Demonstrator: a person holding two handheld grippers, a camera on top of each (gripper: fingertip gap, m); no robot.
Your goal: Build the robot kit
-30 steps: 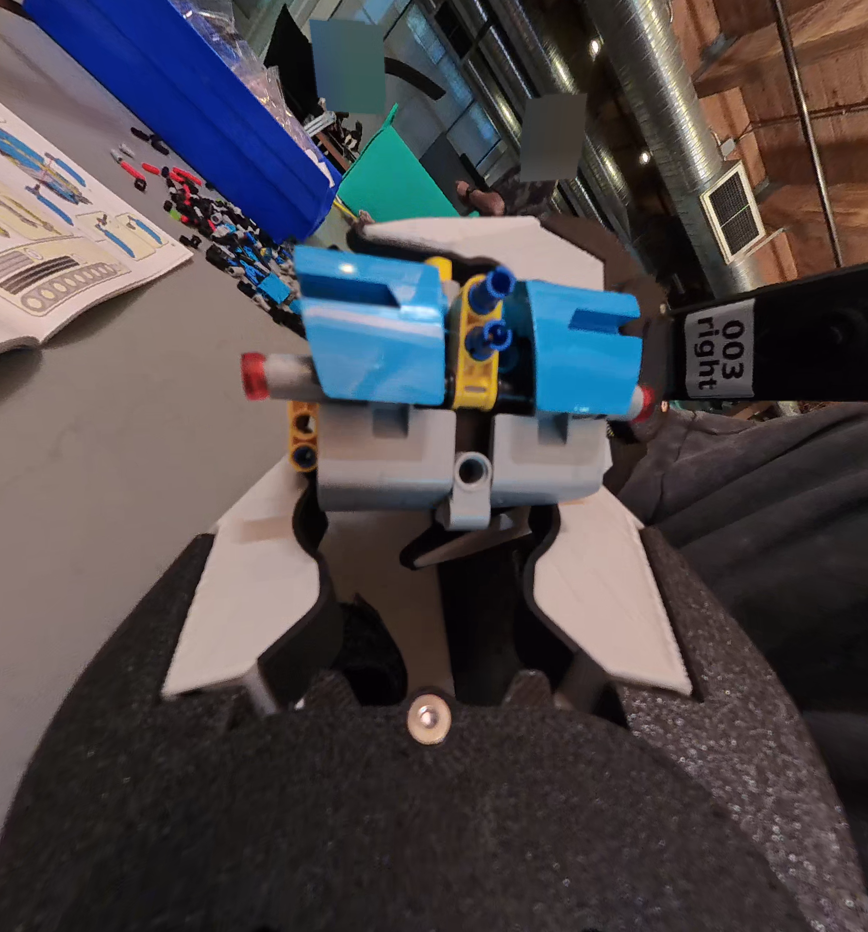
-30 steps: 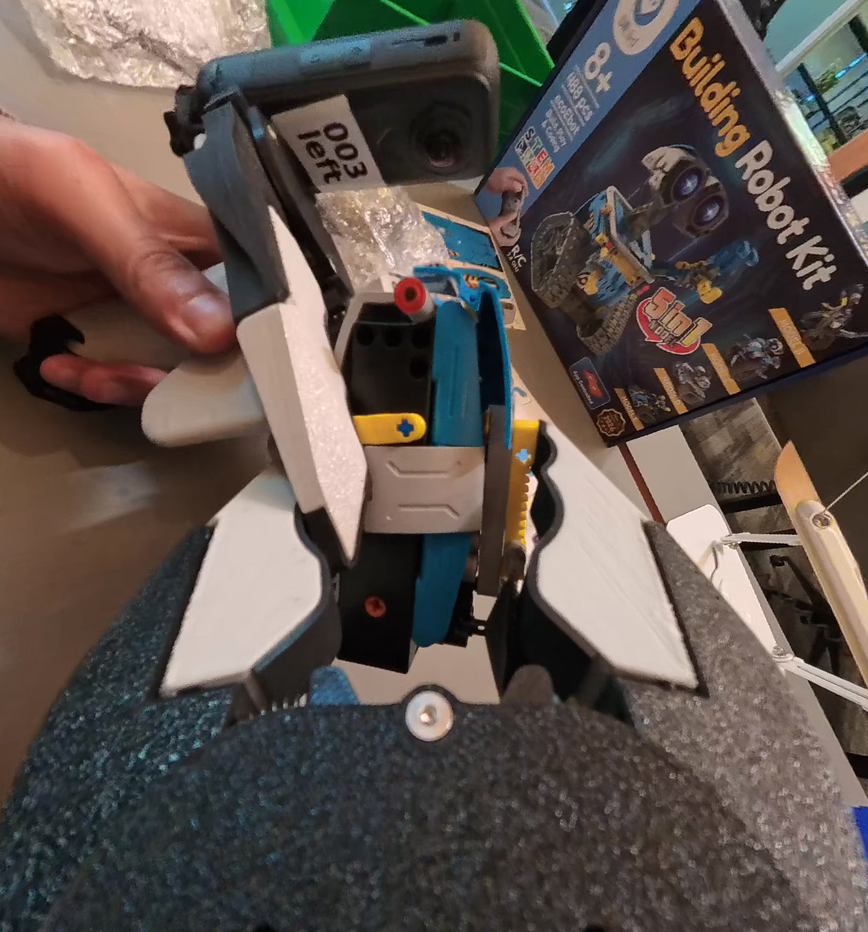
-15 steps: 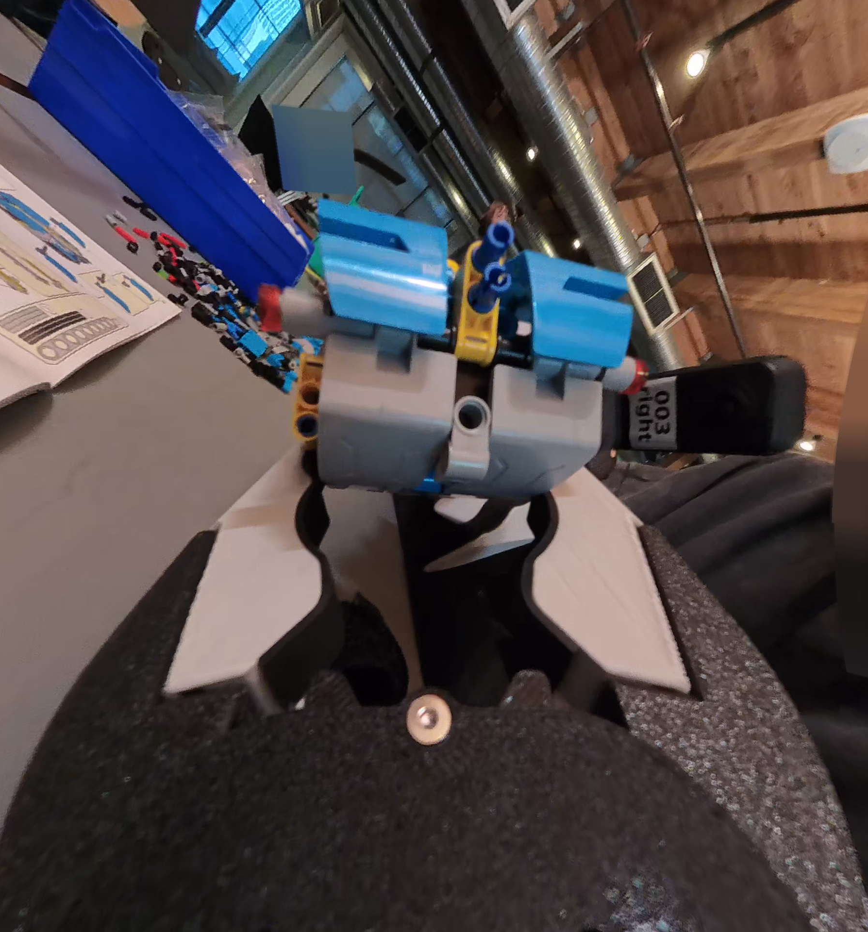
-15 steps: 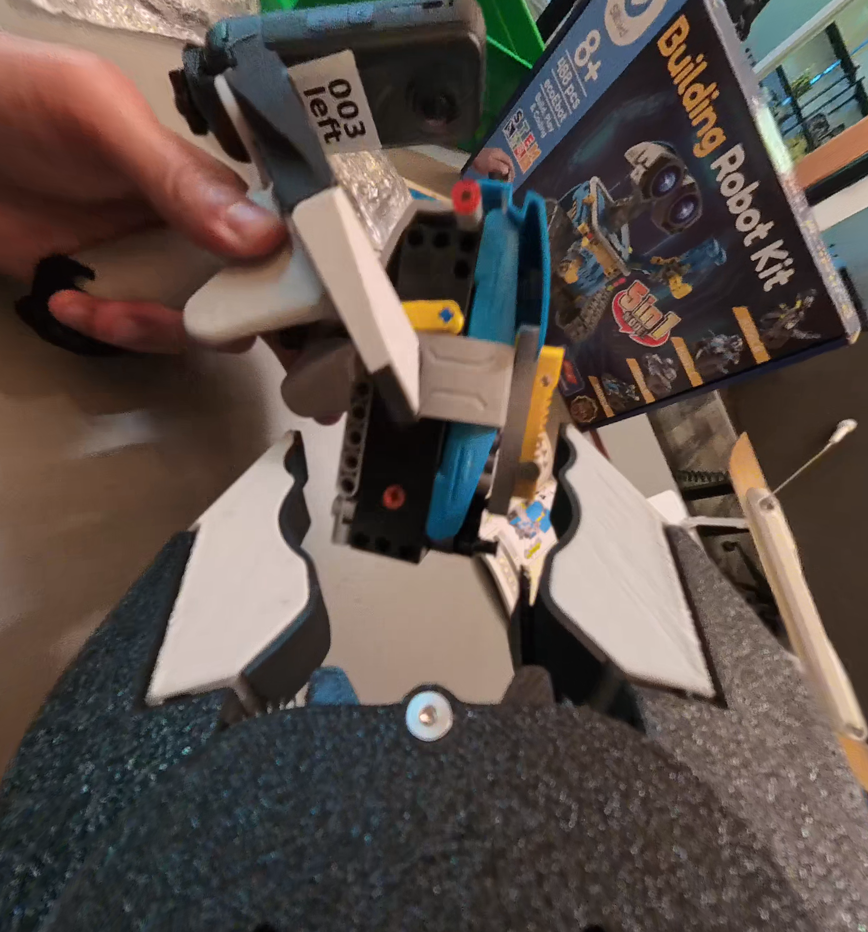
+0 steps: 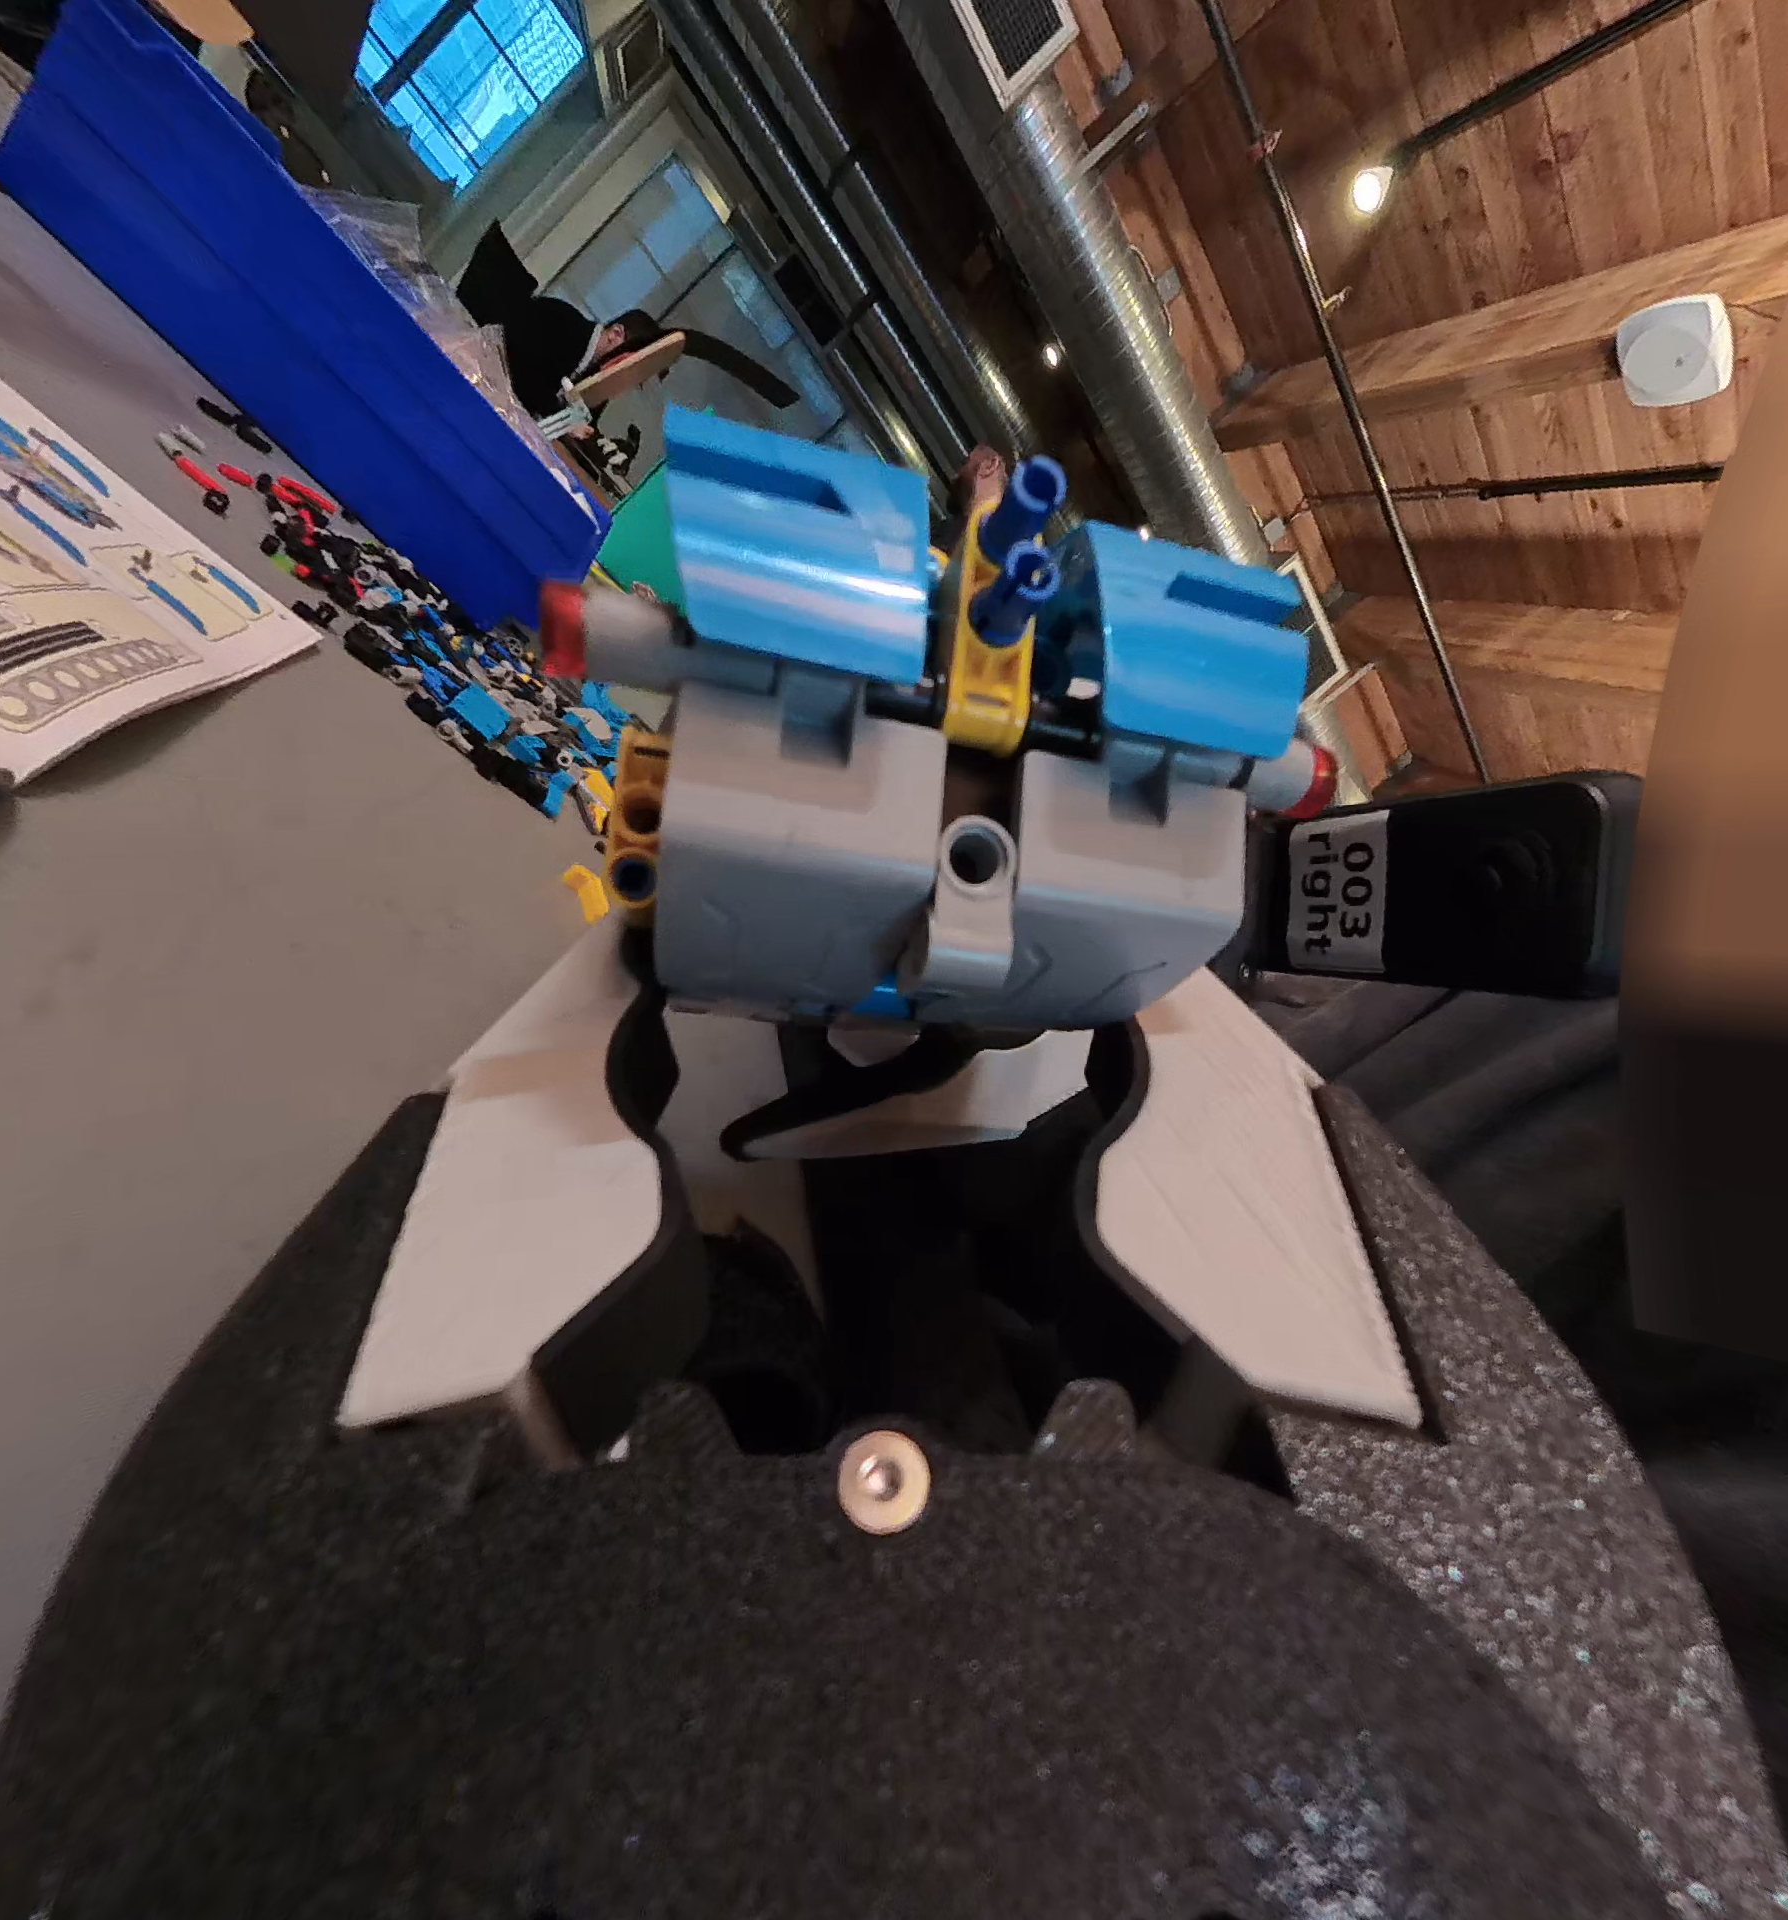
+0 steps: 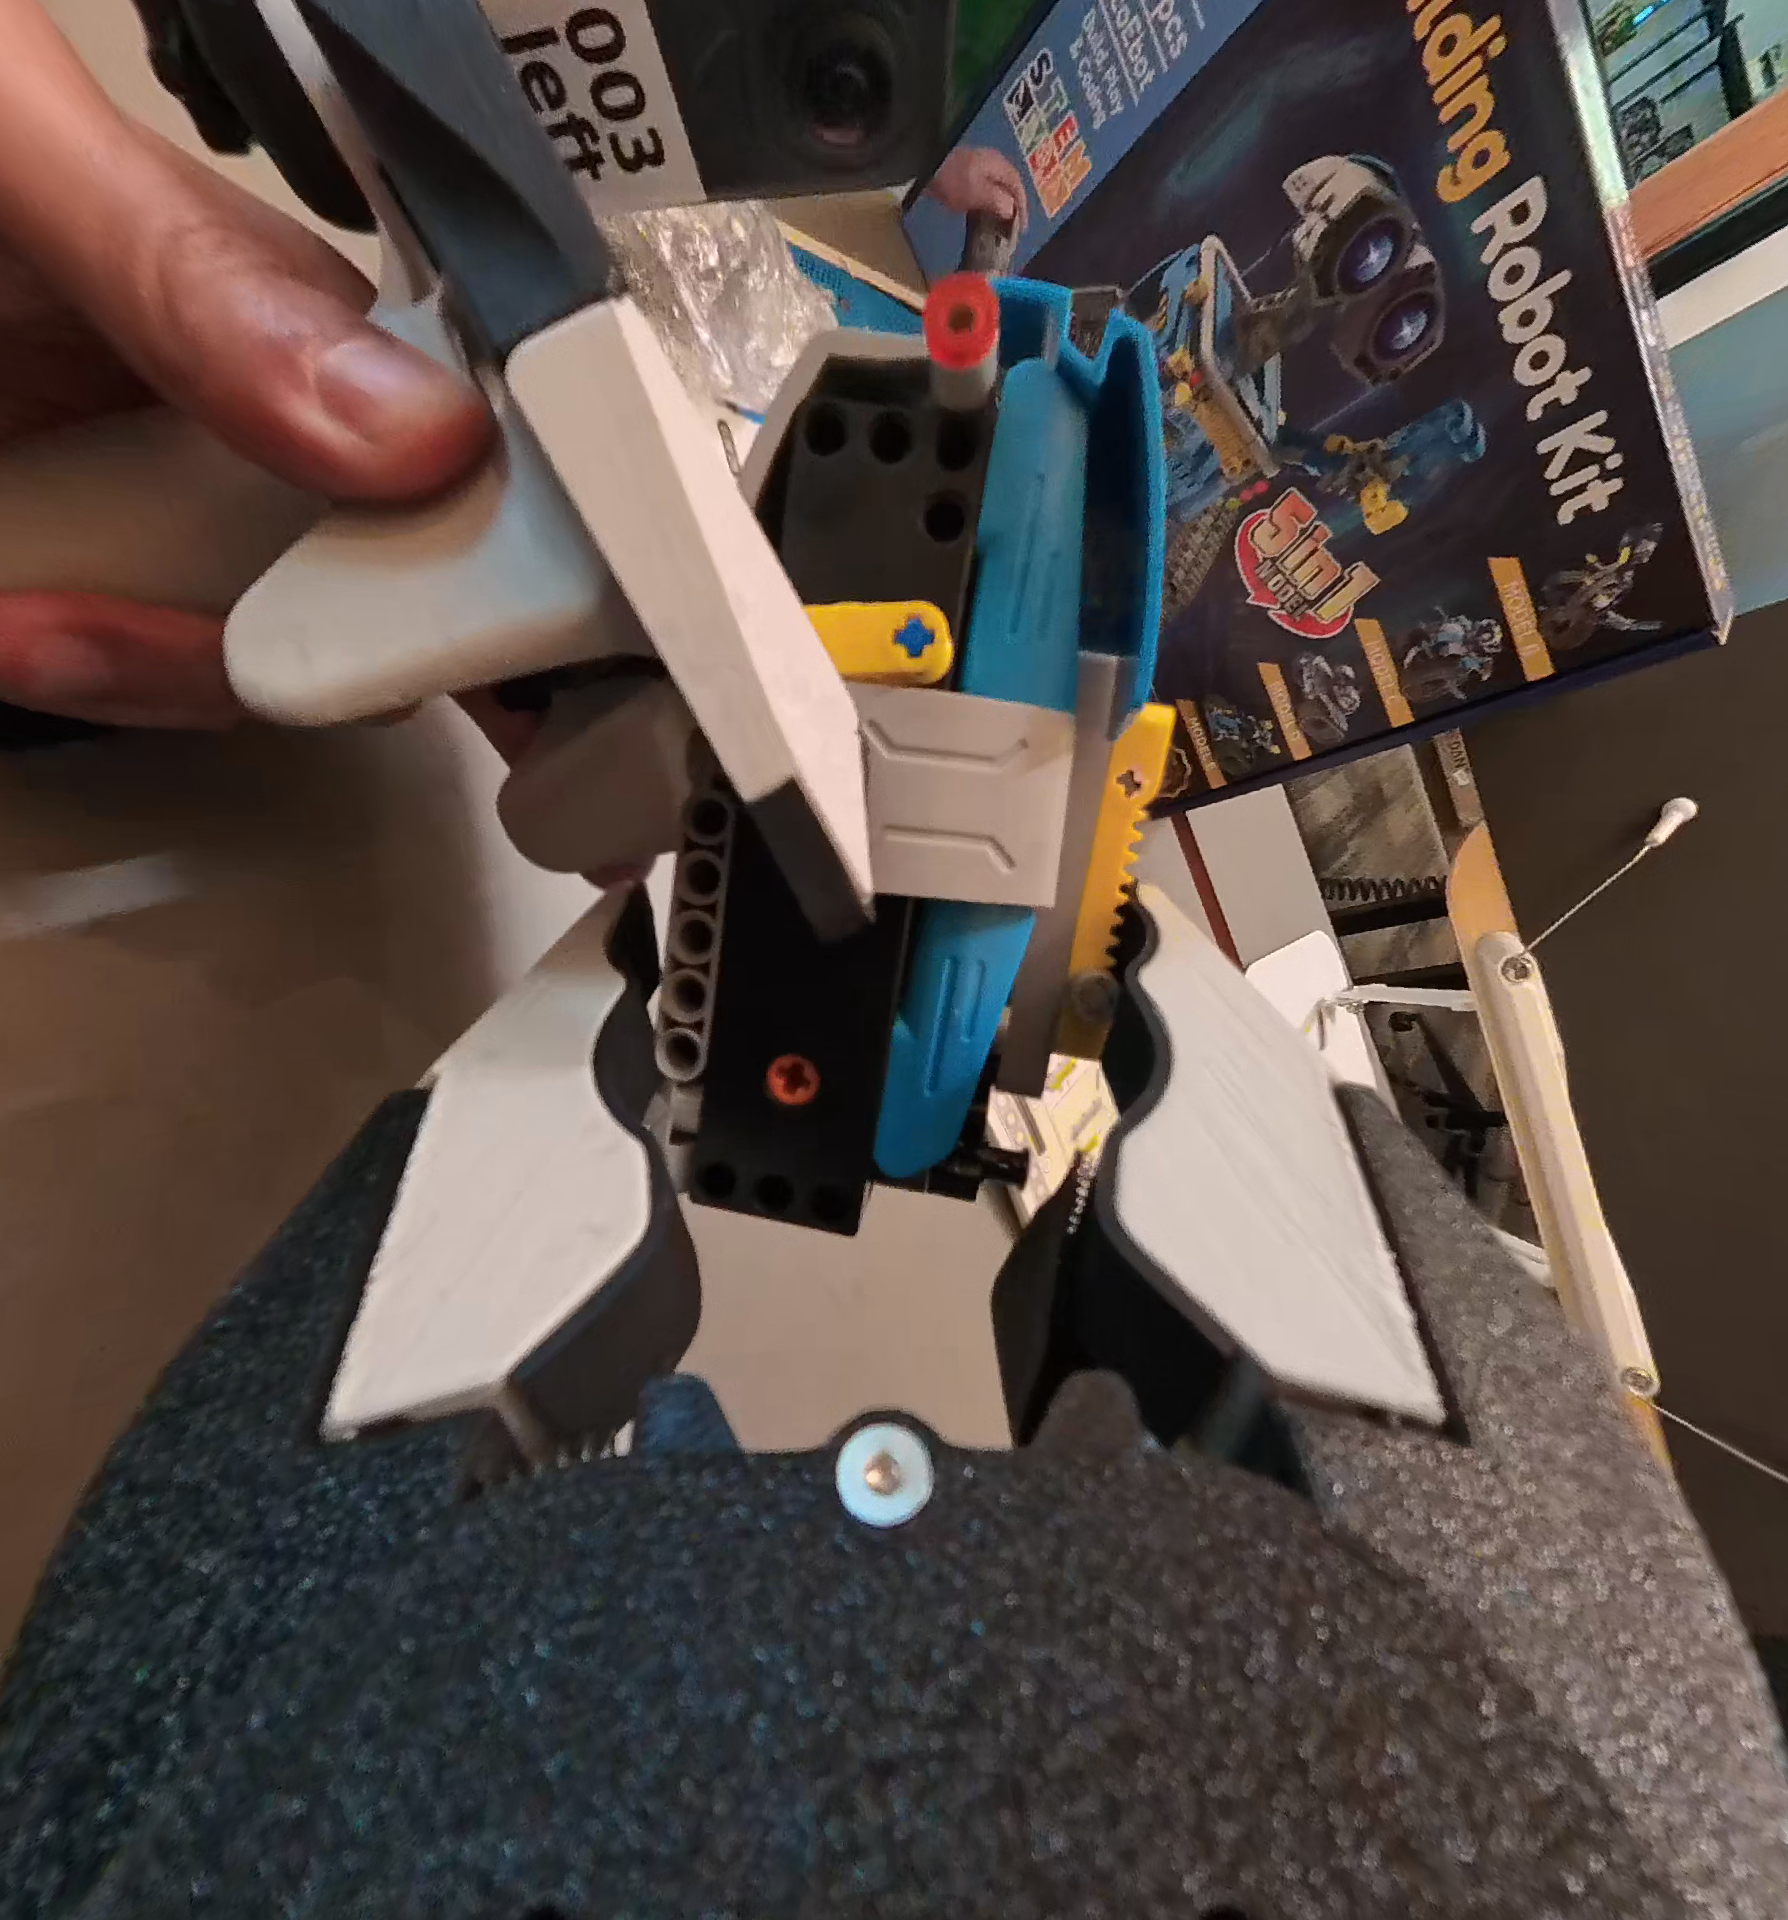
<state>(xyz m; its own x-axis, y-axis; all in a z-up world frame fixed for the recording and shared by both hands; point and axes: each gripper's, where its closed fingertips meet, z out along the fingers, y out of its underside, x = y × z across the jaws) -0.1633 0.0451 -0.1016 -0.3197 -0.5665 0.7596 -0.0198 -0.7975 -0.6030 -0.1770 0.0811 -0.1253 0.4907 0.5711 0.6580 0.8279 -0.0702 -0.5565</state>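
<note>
Left wrist view, left to right: white printed instruction booklet [image 5: 59, 623] lying open at the counter's [image 5: 194, 987] left edge; long blue plastic bin [image 5: 277, 312] behind it along the far edge; scatter of small black, red and blue plastic building pieces [image 5: 433, 644] between booklet and bin. At centre, a grey, blue and yellow building-block robot model [image 5: 942, 790], lifted clear of the grey counter, red-tipped grey axle [image 5: 599, 629] sticking out of its left side. Left gripper [image 5: 890, 997] closed on the model's grey lower body, white fingers [image 5: 516, 1247] pressed against both sides. To the right, the black camera body [image 5: 1441, 894] of the other tool, bearing a white sticker.

Right wrist view, left to right: bare hand [image 6: 142, 364] squeezing the white handle of the left tool, one white finger [image 6: 692, 582] of it lying across the model's [image 6: 973, 810] grey side. Right gripper [image 6: 879, 987] clamped on the same model, left fingertip on the black beam, right fingertip against the yellow toothed rack [image 6: 1118, 831]. Dark printed cardboard kit box [image 6: 1389, 364] standing behind at the right, crinkled clear plastic wrap [image 6: 724, 270] just left of it.
</note>
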